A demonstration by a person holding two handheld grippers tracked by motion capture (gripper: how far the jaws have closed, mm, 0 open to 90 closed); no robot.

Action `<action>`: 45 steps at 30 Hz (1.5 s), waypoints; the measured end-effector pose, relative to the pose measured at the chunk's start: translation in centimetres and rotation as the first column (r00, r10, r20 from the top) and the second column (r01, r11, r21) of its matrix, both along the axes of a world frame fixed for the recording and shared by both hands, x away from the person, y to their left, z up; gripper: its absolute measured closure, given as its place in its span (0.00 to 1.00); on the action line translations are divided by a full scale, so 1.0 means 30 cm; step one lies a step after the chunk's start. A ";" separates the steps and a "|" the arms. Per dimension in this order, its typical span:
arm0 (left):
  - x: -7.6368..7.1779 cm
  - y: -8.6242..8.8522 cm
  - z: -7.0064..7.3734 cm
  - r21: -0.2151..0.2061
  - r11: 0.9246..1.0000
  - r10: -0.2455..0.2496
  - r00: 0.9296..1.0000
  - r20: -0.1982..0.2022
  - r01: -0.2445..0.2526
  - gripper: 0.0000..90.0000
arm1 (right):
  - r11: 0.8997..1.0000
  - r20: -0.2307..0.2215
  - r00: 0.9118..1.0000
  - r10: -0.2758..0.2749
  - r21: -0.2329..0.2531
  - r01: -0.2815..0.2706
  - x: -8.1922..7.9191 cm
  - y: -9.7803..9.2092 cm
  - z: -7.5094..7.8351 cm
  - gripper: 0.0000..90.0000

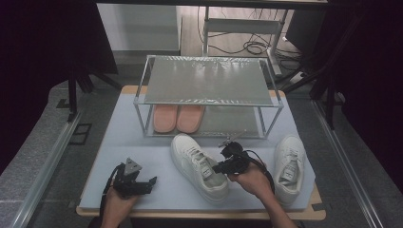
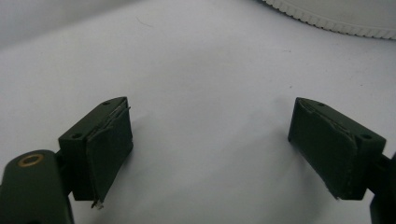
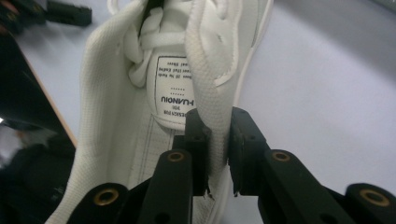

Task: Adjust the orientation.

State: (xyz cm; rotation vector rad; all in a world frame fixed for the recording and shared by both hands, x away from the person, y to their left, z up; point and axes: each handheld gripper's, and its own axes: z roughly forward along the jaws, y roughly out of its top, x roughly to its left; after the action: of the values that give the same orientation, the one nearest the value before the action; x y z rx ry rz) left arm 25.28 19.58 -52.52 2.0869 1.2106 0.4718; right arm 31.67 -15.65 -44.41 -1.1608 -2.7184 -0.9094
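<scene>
Pinching the padded collar of the near white sneaker (image 3: 205, 70) between its closed jaws, the right gripper (image 1: 227, 164) has a firm hold on the rim, likely so the shoe can be lifted toward the rack (image 1: 207, 97) at the far side of the desk (image 1: 142, 190). That sneaker lies mid-desk, toe pointing far-left. Its mate (image 1: 289, 167) waits to the right. Pink slippers (image 1: 178, 118) already sit on the lower shelf. The left gripper (image 2: 210, 144) rests near-left, jaws wide open and empty.

The tongue label (image 3: 173, 100) inside the white sneaker (image 3: 140, 116), mid-frame, reads upside down, seemingly "HUANQIU"; the smaller lines are unreadable.
</scene>
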 end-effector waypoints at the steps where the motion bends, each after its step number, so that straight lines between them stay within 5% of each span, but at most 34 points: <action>1: 0.000 0.000 0.000 0.000 1.000 0.000 1.000 0.000 0.000 0.15 | 1.000 -0.014 1.000 -0.010 0.017 0.010 0.003 -0.005 -0.002 0.89; 12: 0.000 0.000 0.000 0.000 1.000 0.000 1.000 0.000 0.000 0.15 | 0.980 -0.142 0.990 -0.027 0.191 0.054 0.017 -0.060 -0.009 0.90; 24: 0.000 0.000 0.000 0.001 1.000 -0.001 1.000 0.000 0.001 0.15 | 0.927 -0.246 0.969 -0.025 0.356 0.114 0.026 -0.099 -0.011 0.92; 35: 0.000 0.001 0.000 0.003 1.000 -0.003 1.000 0.001 0.003 0.15 | 0.884 -0.254 0.967 0.016 0.455 0.105 0.028 -0.093 0.028 0.91; 45: 0.000 0.000 0.000 0.001 1.000 0.000 1.000 0.003 0.000 0.15 | 0.823 -0.238 0.970 0.049 0.559 0.096 0.037 -0.100 0.098 0.91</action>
State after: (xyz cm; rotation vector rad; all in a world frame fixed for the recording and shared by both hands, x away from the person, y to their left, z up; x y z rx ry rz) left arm 25.29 19.59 -52.52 2.0870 1.2087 0.4754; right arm 32.79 -18.65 -41.48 -1.0819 -2.0197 -1.3528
